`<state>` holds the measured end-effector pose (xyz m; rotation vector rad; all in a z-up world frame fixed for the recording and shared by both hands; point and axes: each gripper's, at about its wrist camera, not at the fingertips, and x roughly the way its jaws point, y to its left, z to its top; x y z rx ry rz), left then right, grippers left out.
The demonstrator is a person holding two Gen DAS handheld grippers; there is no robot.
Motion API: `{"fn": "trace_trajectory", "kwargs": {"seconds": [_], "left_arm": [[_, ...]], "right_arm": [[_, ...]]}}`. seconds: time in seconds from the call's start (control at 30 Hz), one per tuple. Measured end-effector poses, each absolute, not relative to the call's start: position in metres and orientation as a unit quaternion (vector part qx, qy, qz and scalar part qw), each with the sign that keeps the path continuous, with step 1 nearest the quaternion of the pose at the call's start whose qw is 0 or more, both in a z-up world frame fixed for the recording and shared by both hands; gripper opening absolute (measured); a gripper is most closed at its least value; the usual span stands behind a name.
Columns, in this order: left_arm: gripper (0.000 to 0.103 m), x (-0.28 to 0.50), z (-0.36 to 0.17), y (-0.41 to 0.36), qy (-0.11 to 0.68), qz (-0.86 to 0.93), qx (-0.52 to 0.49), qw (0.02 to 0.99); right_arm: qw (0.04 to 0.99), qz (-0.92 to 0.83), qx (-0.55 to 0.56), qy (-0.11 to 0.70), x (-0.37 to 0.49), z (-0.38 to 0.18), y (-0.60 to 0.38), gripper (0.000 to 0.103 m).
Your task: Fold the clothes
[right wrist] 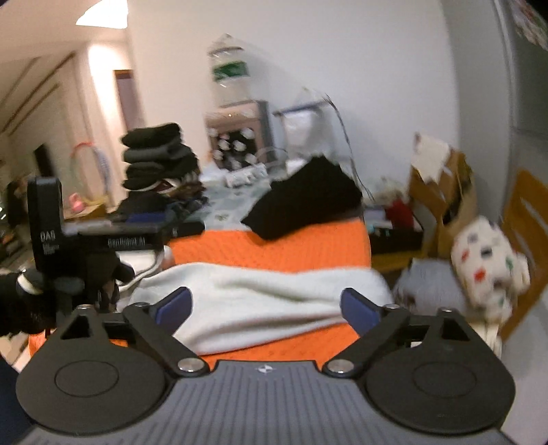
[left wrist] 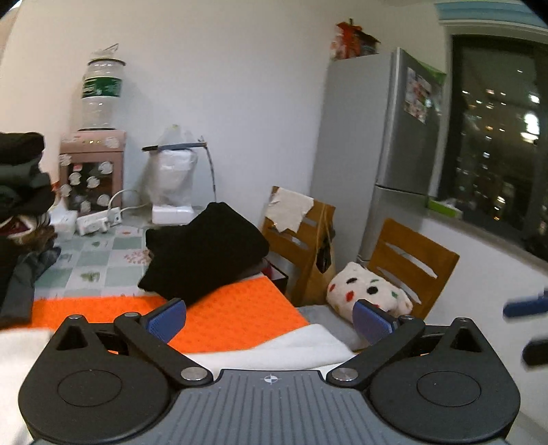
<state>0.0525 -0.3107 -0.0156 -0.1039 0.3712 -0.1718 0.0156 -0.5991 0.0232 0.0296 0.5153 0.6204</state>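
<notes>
Orange-and-white knit garment [right wrist: 270, 253] sprawls across the desk [left wrist: 102, 260], a folded black garment [left wrist: 205, 250] on its far edge. Left hand-held gripper [left wrist: 270, 321] and right hand-held gripper [right wrist: 267, 308] hover over it, both wide, empty. Best pinch matching corners evenly. Fridge [left wrist: 383, 143] beyond.

White walls. Silver two-door fridge [left wrist: 383, 150] in the corner, bag of stuff [left wrist: 352, 39] on top. Dark window [left wrist: 496, 143] to its right, city lights outside. Two wooden chairs [left wrist: 411, 263] below. Water dispenser [left wrist: 92, 167] with bottle [left wrist: 101, 92] against the wall, on a checked tablecloth [left wrist: 102, 260]. Ceiling light [right wrist: 102, 15] on; right wrist view blurred.
</notes>
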Motion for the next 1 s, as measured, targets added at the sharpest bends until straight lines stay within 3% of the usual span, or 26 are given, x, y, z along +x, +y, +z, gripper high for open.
{"fn": "trace_trajectory", "kwargs": {"seconds": [0.53,0.87,1.0], "left_arm": [[0.103,0.076,-0.026,-0.438,0.202,0.097,-0.089,0.970],[0.103,0.119,-0.044,-0.482,0.229,0.209,-0.127,0.942],[0.103,0.118,-0.049,-0.496,0.241,0.236,-0.126,0.933]], "right_arm": [[0.896,0.412,-0.071,0.149,0.128,0.064,-0.707,0.103],[0.820,0.532,-0.096,0.189,0.243,0.059,-0.717,0.102],[0.785,0.574,-0.116,0.200,0.287,0.050,-0.710,0.086]]}}
